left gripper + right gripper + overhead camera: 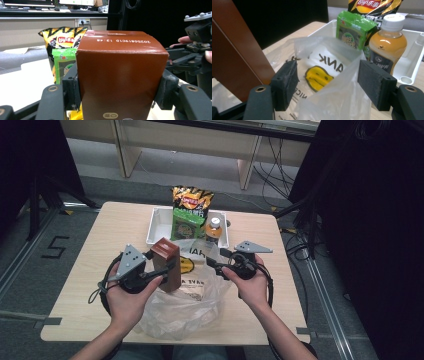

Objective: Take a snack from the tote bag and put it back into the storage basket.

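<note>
Left hand-held gripper [120,95]: clamped on your brown carton [121,75] | rigid, light; grip flat sides | right hand-held gripper [328,82]: pads apart around soft, slippery plastic bag [332,92] rim.

The high view looks forward and down from above the person's side, taking in the whole worktop [90,270] and the floor beyond it. The left gripper view sits low and very close behind a brown box [120,75], facing level across the worktop toward the crisp bag [62,40] and the other gripper. The right gripper view looks slightly downward from close range over a plastic bag [332,82] toward the white tray [412,65]; all three views share the crisp bag and the box.
</note>
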A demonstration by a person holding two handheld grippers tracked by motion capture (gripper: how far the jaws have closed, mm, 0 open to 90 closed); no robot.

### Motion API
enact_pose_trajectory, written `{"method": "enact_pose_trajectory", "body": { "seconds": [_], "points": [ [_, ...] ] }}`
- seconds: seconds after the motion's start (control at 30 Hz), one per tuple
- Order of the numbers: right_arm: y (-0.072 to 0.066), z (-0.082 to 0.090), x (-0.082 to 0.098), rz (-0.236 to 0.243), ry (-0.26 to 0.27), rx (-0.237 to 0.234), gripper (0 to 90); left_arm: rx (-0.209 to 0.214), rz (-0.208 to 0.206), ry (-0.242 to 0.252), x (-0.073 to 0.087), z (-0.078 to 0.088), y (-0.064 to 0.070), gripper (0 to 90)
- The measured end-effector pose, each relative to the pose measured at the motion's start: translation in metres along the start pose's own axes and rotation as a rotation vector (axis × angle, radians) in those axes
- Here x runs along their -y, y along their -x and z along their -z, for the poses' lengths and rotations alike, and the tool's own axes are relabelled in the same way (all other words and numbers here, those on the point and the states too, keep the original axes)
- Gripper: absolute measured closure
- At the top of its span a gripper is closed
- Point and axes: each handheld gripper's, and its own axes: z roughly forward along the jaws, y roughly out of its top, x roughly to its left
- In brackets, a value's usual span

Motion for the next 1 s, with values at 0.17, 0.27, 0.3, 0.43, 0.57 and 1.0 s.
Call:
{"method": "enact_pose_trajectory", "body": {
  "seconds": [0.17, 0.27, 0.3, 0.43, 0.57, 1.0],
  "points": [
    [0.002, 0.011, -0.005, -0.020, 0.034, -0.004, 33.8, 0.003, 0.006, 0.014, -0.007, 0.000, -0.001, 37.1],
    [0.004, 0.020, -0.011, -0.006, 0.090, 0.045, 34.4, 0.004, 0.007, 0.018, -0.008, 0.002, -0.001, 37.1],
    [0.006, 0.022, -0.013, -0.001, 0.095, 0.062, 34.6, 0.006, 0.009, 0.021, -0.008, 0.002, -0.001, 37.1],
    [0.015, 0.028, -0.014, -0.014, 0.094, 0.118, 37.3, 0.008, 0.006, 0.020, -0.009, 0.004, -0.002, 37.2],
    [0.028, 0.031, -0.009, -0.025, 0.067, 0.197, 37.8, 0.006, 0.007, 0.027, -0.011, 0.004, -0.003, 37.2],
    [0.058, 0.038, 0.013, -0.087, 0.026, 0.256, 59.0, 0.020, 0.019, 0.031, -0.018, -0.001, -0.004, 37.2]
  ]
}}
